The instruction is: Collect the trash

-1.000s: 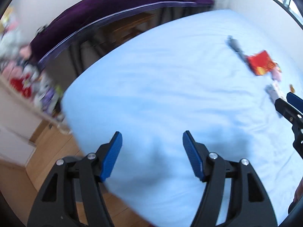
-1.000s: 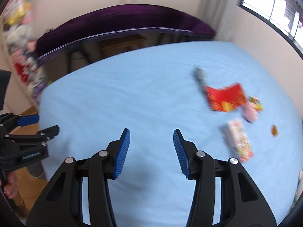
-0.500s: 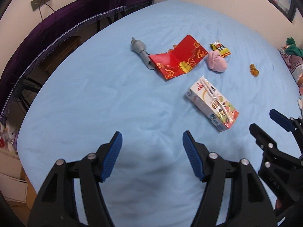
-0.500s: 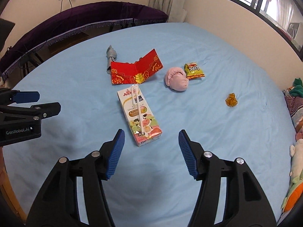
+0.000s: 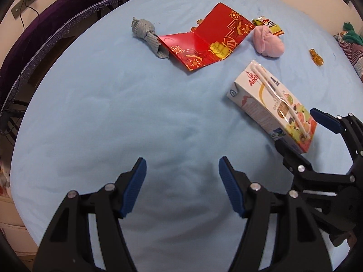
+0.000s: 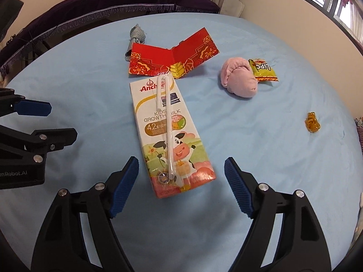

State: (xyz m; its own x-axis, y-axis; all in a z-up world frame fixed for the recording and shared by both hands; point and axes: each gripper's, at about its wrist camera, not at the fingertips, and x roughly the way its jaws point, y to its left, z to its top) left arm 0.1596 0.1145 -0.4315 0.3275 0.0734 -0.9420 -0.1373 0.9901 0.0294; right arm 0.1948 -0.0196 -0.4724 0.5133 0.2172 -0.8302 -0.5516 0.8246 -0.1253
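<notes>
Light blue bed sheet (image 6: 249, 158) under beige walls and purple drape (image 6: 102, 2): left claw (image 5: 182, 185) open, empty; milk carton (image 6: 169, 133) lying flat just ahead of opening, empty right claw (image 6: 181, 185); red envelope (image 6: 172, 56), pink wad (image 6: 238, 78), snack wrapper (image 6: 263, 69) beyond.

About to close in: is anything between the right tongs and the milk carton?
Nothing visible. The right tongs, jaws opening, already flank the near end of the carton; only bare sheet lies around it. The straw is stuck on top.
</notes>
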